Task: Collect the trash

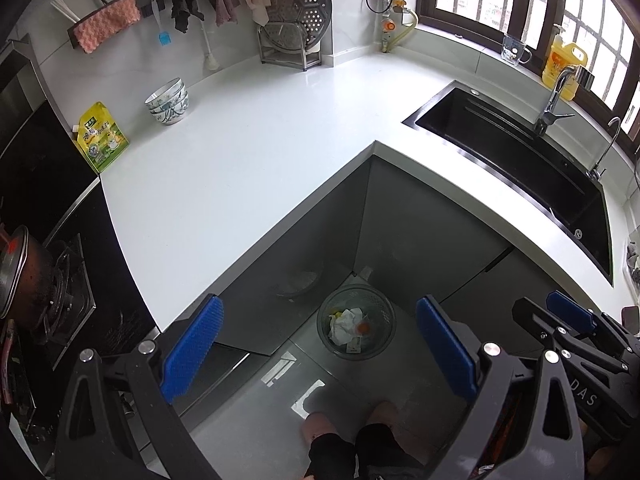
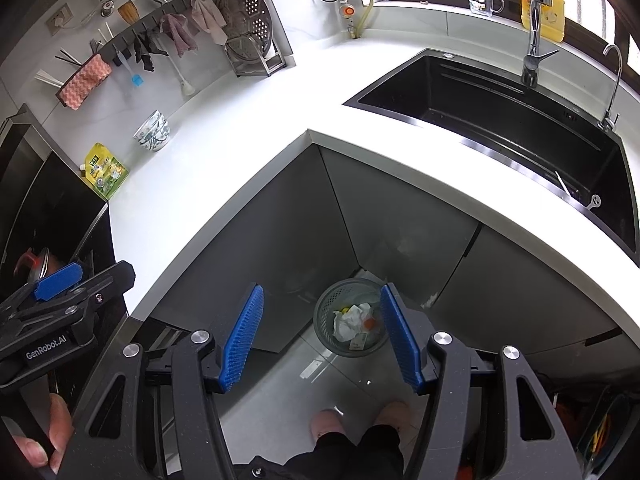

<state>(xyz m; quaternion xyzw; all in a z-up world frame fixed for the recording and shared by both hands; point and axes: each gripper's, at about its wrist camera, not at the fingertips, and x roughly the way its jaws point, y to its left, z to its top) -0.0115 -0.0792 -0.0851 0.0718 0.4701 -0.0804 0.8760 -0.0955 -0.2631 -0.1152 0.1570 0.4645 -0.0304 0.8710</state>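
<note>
A grey mesh waste bin [image 1: 356, 322] stands on the floor in the inner corner of the L-shaped counter; it also shows in the right wrist view [image 2: 349, 322]. Crumpled white paper [image 1: 346, 322] and an orange scrap lie inside it, and the paper shows in the right wrist view too [image 2: 352, 320]. My left gripper [image 1: 318, 350] is open and empty, held high above the floor over the bin. My right gripper [image 2: 322, 338] is open and empty, held beside the left one over the bin. A yellow-green pouch [image 1: 102, 136] lies on the white counter [image 1: 260, 140].
Stacked bowls [image 1: 168, 102] sit on the counter near the wall. A black sink [image 1: 520, 168] with a tap lies to the right. A stove with a pot [image 1: 20, 276] is at the left. A steamer rack [image 1: 294, 20] stands at the back. My feet [image 1: 348, 420] are below.
</note>
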